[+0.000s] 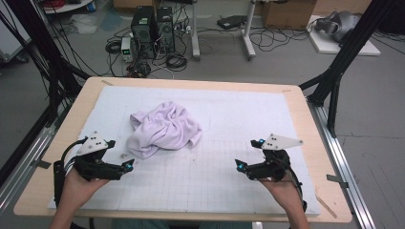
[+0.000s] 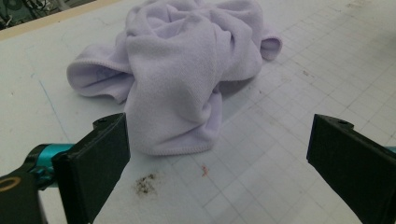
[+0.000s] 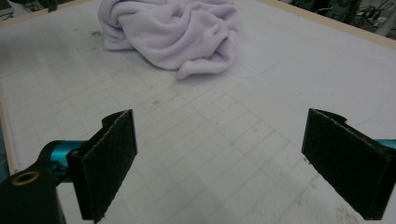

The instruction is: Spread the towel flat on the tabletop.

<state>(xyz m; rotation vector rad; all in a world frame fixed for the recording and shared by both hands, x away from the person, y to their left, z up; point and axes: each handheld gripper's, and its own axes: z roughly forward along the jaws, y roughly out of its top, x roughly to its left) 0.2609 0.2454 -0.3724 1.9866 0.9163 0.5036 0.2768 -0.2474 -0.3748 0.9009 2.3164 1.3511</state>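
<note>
Lilac terry cloth, a crumpled towel [image 1: 165, 129], lies in a loose heap on the white gridded mat [image 1: 219, 176] that covers the wooden table [image 1: 305, 109], sitting a little left of centre in the high view. In that view the left gripper [image 1: 122, 160] is held at the lower left of the frame, its tips just beside the towel's near edge but not touching it, while the right gripper [image 1: 248, 155] is held at the lower right, well apart from the cloth. A grey three-cornered plate sits on top of each tool. In the left gripper view the towel [image 2: 182, 70] takes up the upper middle of the frame, its lowest fold hanging down toward the gap between the two black jaws, which stand wide apart with nothing between them; a small dark smudge [image 2: 145, 184] marks the mat just below the fold. In the right gripper view the towel [image 3: 173, 32] lies far off at the top of the frame, bare grid squares stretch between it and the jaws, and those jaws too are spread wide and hold nothing. Beyond the table, at the top of the high view, computer towers [image 1: 153, 31] and tangled cables rest on the grey floor.
</note>
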